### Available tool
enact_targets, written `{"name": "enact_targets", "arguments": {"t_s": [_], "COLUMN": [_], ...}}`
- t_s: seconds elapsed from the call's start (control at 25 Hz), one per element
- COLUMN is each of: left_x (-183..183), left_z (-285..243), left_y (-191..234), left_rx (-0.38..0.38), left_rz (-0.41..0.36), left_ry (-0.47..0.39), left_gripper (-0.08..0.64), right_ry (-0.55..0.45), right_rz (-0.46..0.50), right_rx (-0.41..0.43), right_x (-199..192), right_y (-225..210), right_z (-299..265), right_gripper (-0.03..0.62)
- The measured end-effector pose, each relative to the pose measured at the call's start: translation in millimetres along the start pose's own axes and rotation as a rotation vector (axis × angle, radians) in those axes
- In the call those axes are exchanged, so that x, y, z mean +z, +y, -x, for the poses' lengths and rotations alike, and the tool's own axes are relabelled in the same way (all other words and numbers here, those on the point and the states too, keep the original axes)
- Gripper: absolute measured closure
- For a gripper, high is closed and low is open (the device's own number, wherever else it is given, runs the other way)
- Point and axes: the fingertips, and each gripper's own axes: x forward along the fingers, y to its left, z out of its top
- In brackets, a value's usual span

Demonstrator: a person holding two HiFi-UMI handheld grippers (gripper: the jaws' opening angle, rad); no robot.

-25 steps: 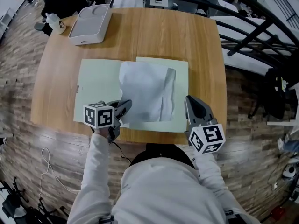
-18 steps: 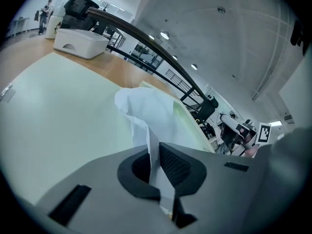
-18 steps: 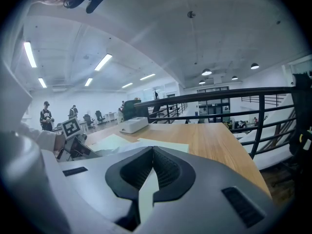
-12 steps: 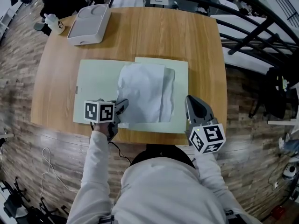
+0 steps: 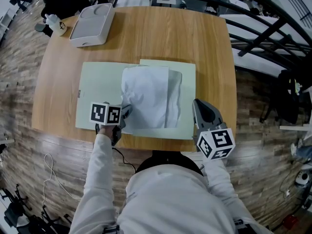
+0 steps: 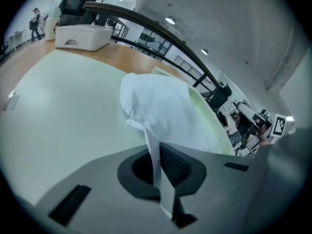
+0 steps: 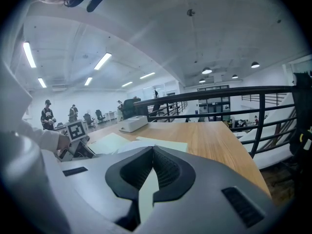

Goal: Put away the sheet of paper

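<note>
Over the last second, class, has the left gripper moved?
Yes. The left gripper, shut on the sheet of paper, has shifted up the picture: its marker cube now sits farther from the table near edge, more over the green folder.

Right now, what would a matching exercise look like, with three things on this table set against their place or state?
Things:
1. sheet of paper
2. folder
3. white box

Place or state:
A. at the far left corner of the table
B. pinched in the left claw
C. pale green, lying open under the paper

Pairs: 1-B, 2-C, 3-A
</note>
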Motion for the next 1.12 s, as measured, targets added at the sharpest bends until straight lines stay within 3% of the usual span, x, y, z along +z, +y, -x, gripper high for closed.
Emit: {"name": "enact_targets", "arguments": {"t_s": [0.56,1.12], "left_x": [-1,7], "left_z": [27,13], "left_y": [31,6], "left_rx": [0.106,0.037], "left_rz": [-0.031,-0.002], "left_ry": [0.029,-0.022], "left_gripper": [0.543,0.543], "right_ry": [-0.001,-0.008], "right_rz": [-0.008,-0.010], "right_rx": [-0.002,0.004], "right_x": [-4,-5], "right_y": [-5,-7], "right_z": [7,17], "right_gripper": [0.565,0.566]}}
